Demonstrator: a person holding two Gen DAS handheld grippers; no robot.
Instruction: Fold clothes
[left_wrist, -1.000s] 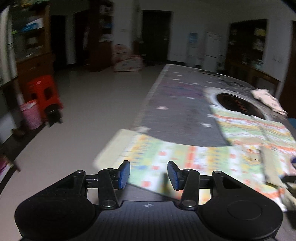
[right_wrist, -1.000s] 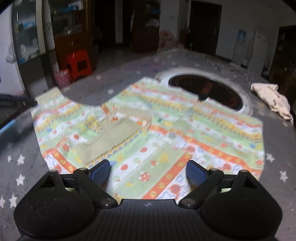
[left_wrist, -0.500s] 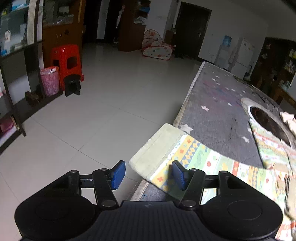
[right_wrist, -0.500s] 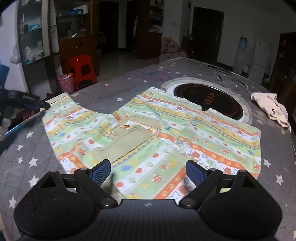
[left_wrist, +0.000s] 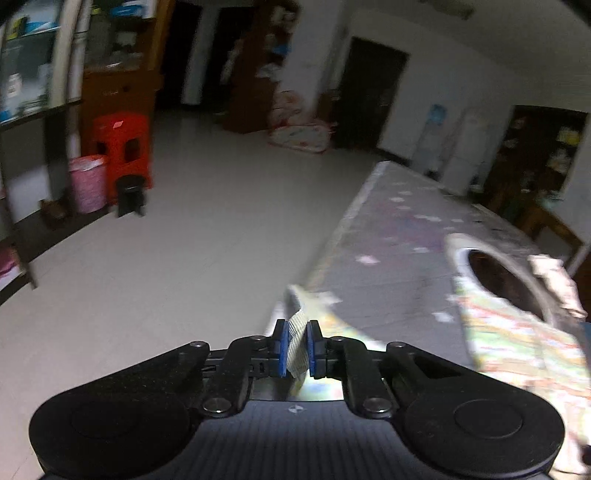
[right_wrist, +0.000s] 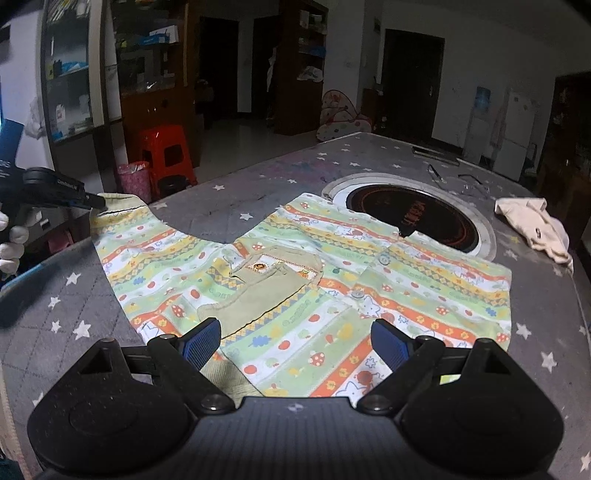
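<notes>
A child's shirt (right_wrist: 295, 295) with green, yellow and orange stripes lies flat on the grey starred table cover (right_wrist: 55, 332). Its left sleeve reaches the table's left edge. My left gripper (left_wrist: 295, 347) is at that edge and its jaws are closing, with the sleeve cuff (left_wrist: 298, 325) pinched between the blue pads. In the right wrist view the left gripper (right_wrist: 92, 201) meets the cuff (right_wrist: 118, 203), held by a white-gloved hand (right_wrist: 11, 236). My right gripper (right_wrist: 295, 343) hangs open over the shirt's near hem with nothing between its fingers.
A round black hob (right_wrist: 417, 218) is set into the table beyond the shirt. A crumpled cream cloth (right_wrist: 535, 229) lies at the far right. Past the table's left edge is bare floor with a red stool (right_wrist: 166, 151) and a pink bin (right_wrist: 135, 181).
The left jaws, open around the sleeve cuff half a second ago, have closed onto it and the cuff is raised a little. The right gripper stays open and has drawn back slightly.
</notes>
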